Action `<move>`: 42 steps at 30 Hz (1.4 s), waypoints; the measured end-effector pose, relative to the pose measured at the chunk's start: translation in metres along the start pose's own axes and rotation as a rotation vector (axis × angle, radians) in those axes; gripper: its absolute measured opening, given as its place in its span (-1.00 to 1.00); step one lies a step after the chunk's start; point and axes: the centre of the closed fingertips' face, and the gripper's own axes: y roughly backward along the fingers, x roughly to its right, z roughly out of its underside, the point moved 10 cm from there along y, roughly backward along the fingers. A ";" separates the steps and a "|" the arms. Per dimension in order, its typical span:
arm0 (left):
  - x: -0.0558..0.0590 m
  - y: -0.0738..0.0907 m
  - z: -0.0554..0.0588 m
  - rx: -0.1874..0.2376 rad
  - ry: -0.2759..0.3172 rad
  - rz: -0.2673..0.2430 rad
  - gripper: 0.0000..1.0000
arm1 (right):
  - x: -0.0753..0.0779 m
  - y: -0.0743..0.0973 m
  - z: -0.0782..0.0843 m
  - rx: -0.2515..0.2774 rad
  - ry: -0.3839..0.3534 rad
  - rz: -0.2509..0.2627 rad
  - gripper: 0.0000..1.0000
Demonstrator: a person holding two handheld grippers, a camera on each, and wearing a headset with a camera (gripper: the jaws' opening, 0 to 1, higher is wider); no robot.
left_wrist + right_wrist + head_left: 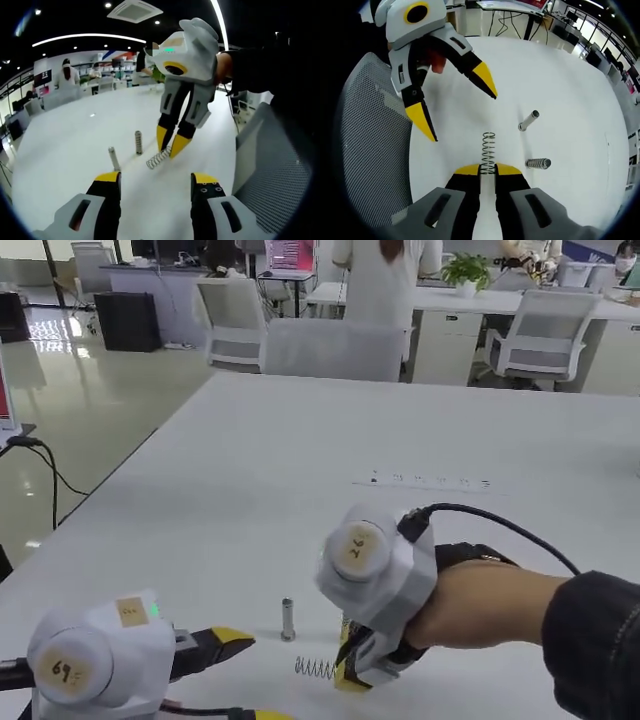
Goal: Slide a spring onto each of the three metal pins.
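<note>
spring (488,148) between right gripper (488,170) jaws

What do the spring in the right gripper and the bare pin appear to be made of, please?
The spring looks like thin bare steel wire: silvery-grey open coils with small glints. The bare pin seems solid metal, smooth and grey with a bright sheen. Which alloy cannot be told.

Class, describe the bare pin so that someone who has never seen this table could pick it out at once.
On the white table, look just ahead of the right gripper, where two short metal pins stand. The bare pin is the smooth one, farther from that gripper; the other pin already wears a spring.
</note>
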 end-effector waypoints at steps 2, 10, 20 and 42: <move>0.000 -0.002 -0.002 -0.003 -0.006 0.010 0.00 | -0.001 0.004 0.002 0.000 0.003 0.001 -0.86; 0.005 -0.012 -0.014 -0.001 -0.041 0.067 -0.06 | -0.009 0.017 0.009 0.005 0.014 -0.007 -0.86; 0.012 -0.023 -0.026 0.020 -0.069 0.141 -0.18 | -0.015 0.025 0.014 0.004 0.027 -0.020 -0.85; 0.026 -0.030 -0.022 0.023 -0.098 0.259 -0.67 | -0.026 0.031 0.013 0.013 0.120 -0.123 -0.85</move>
